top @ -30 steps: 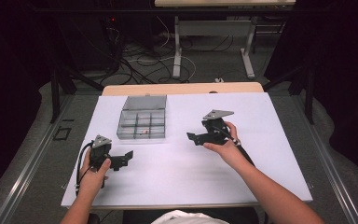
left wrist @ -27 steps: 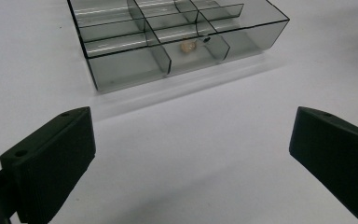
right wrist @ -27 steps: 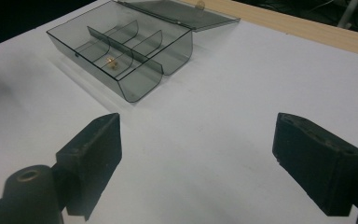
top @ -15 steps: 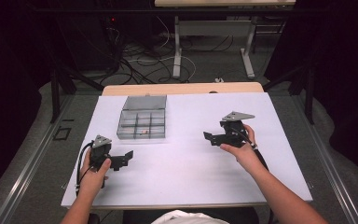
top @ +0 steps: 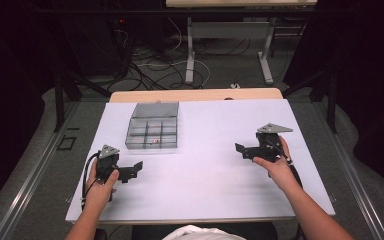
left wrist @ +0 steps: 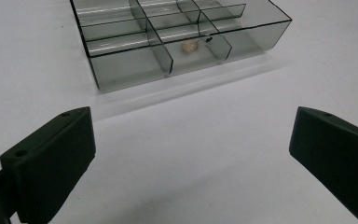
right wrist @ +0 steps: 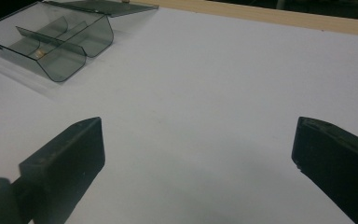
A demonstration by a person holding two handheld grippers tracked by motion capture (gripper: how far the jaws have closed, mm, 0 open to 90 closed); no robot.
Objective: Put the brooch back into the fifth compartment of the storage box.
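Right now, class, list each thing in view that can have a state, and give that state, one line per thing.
Compartment box: lid open, flat behind it.
Small item: lying in a front compartment.
Left gripper: open, nothing between the jaws.
Right gripper: open, nothing between the jaws.

Smoky grey see-through compartment box (top: pixel 153 127) upper left of centre; white table sheet (top: pixel 210 185); tan wood table edge (top: pixel 195 95) at top; black grippers, left gripper (top: pixel 136 170), right gripper (top: pixel 241 150).
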